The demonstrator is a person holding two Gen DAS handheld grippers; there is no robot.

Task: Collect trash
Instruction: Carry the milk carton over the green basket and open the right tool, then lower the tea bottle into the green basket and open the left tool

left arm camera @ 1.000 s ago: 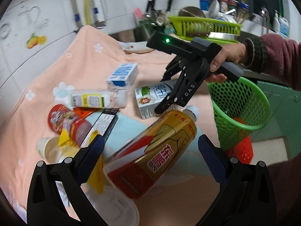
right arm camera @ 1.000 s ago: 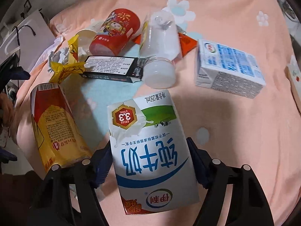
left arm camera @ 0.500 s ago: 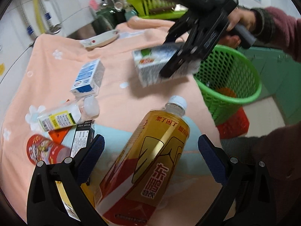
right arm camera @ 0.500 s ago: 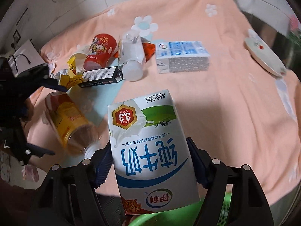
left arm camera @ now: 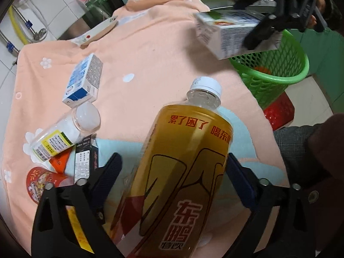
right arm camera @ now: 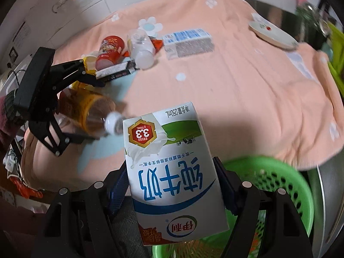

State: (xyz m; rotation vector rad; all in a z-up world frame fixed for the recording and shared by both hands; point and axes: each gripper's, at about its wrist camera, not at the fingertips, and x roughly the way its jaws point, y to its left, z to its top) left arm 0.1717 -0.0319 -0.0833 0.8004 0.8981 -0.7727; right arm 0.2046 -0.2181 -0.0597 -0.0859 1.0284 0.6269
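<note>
Centrally, the right gripper [right arm camera: 172,185] clamps a white milk carton [right arm camera: 172,172] with blue lettering, a green band and a red hexagonal badge; both blue pads press its sides, and it hangs in the air at the edge of the peach cloth [right arm camera: 236,86], partly above the rim of the green mesh basket [right arm camera: 301,193]. A second earlier this carton was over the middle of the cloth with no basket in the right wrist view. The left gripper [left arm camera: 172,185] straddles a yellow drink bottle [left arm camera: 180,172] with a white cap and red characters, lying on the cloth; its jaws have just been closing, with the bottle between them. The right pad seems to meet the label while a gap shows at the left pad, though distortion makes contact uncertain. Compared with a second ago, the bottle fills more of the left wrist view. Farther back lie a blue-and-white carton [left arm camera: 82,81], a clear bottle [left arm camera: 62,135] with a yellow label, a red cup [left arm camera: 40,182] and a black box [left arm camera: 85,157].
</note>
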